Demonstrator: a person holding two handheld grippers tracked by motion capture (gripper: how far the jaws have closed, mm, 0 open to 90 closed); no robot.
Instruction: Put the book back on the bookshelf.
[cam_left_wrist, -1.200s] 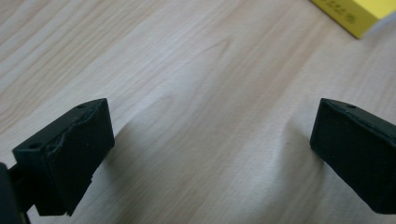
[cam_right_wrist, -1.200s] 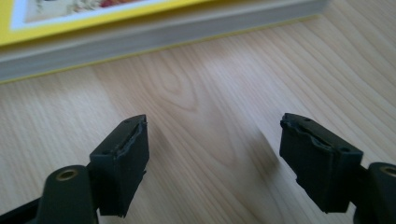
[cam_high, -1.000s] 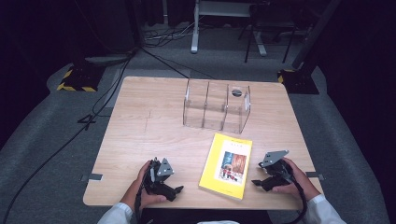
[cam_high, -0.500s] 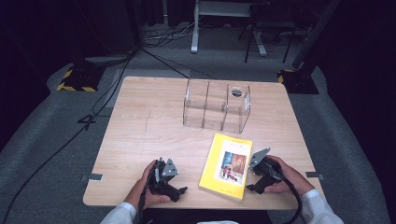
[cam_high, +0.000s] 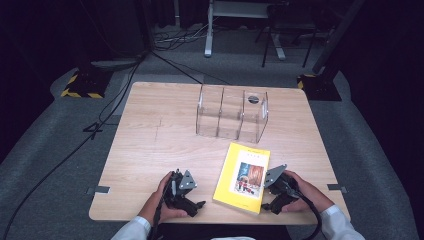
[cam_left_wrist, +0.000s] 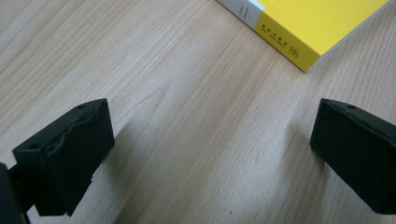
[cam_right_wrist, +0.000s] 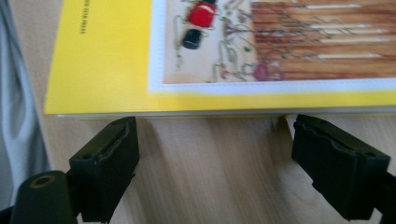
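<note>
Item: yellow book (cam_high: 243, 176), lying flat near the front edge of the wooden table (cam_high: 150, 150), cover up, between the two hands.

Item: right gripper (cam_high: 274, 191), sitting just beside the book's right edge; its jaws have just been opening and are standing wide apart, tips reaching up to the book's edge in the right gripper view (cam_right_wrist: 212, 158), nothing between them but bare wood.

Item: left gripper (cam_high: 186, 192), resting apart from the book on its left, jaws spread wide over bare wood (cam_left_wrist: 210, 154), gripping nothing.

Item: clear plastic organiser (cam_high: 231, 118), standing upright farther back, well apart from the book.
</note>
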